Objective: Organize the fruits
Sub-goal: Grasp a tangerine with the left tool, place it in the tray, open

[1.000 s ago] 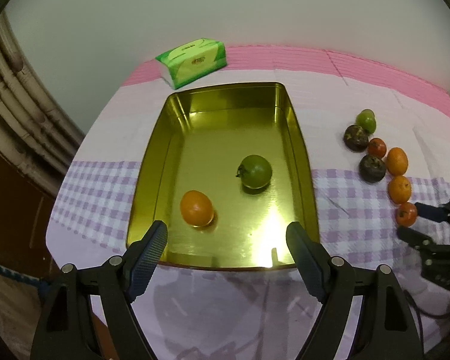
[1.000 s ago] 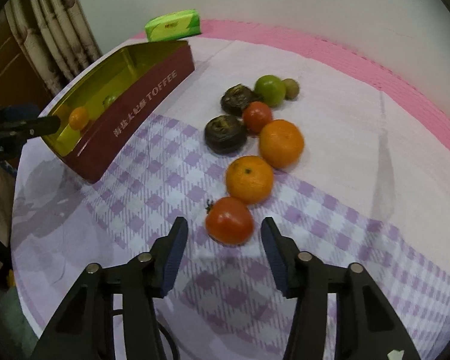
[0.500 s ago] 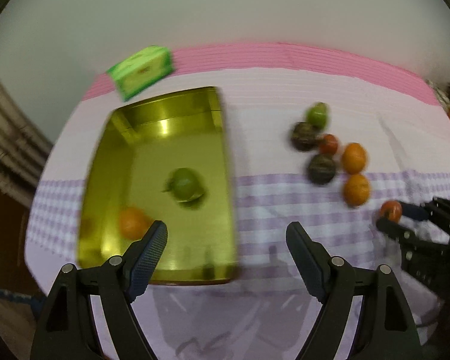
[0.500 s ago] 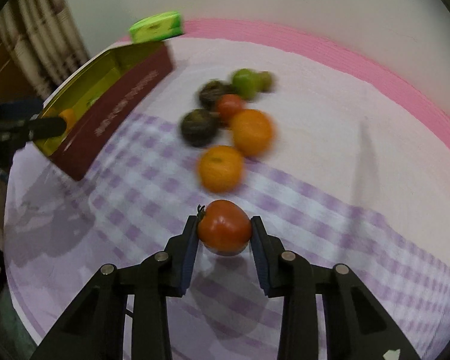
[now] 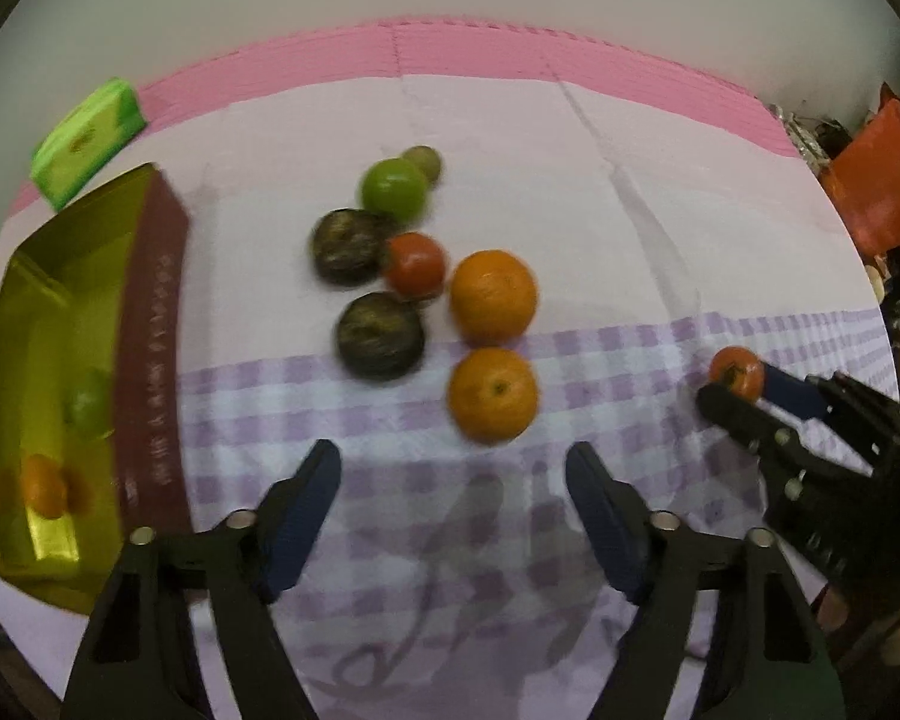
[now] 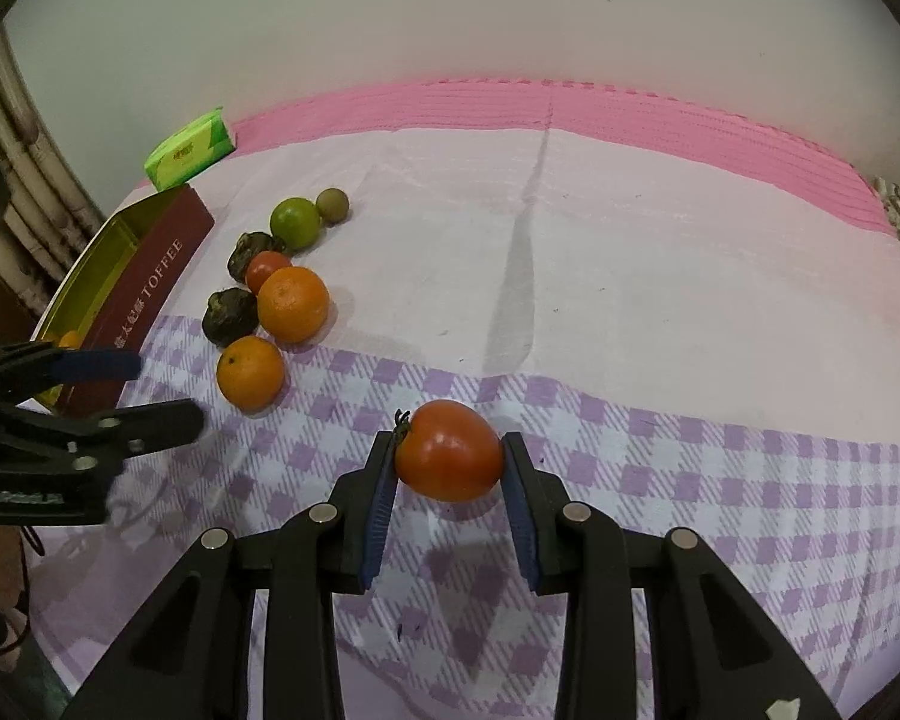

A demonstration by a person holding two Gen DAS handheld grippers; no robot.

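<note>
Home (checked tablecloth (image 6: 690,450), curtain (image 6: 24,138))

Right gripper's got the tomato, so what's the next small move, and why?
Probably carry the tomato left toward the tin. The right gripper clamps it clear of the fruit pile, and the tin already holds an orange and a lime.

On the tablecloth (image 6: 630,228), the tin (image 6: 150,288) sits at 9 o'clock from the cluster of 7 fruits (image 6: 288,306), with the tissue pack (image 6: 189,149) at 12 o'clock behind it. Inside the tin (image 5: 48,324) lie what seem to be 2 fruits (image 5: 45,486), though that view is blurred. A tomato (image 6: 448,450) sits between the right gripper (image 6: 448,468) pads, at 4 o'clock from the cluster. The left gripper (image 5: 453,480), closing on nothing, is at 6 o'clock from the nearest orange (image 5: 492,394).
</note>
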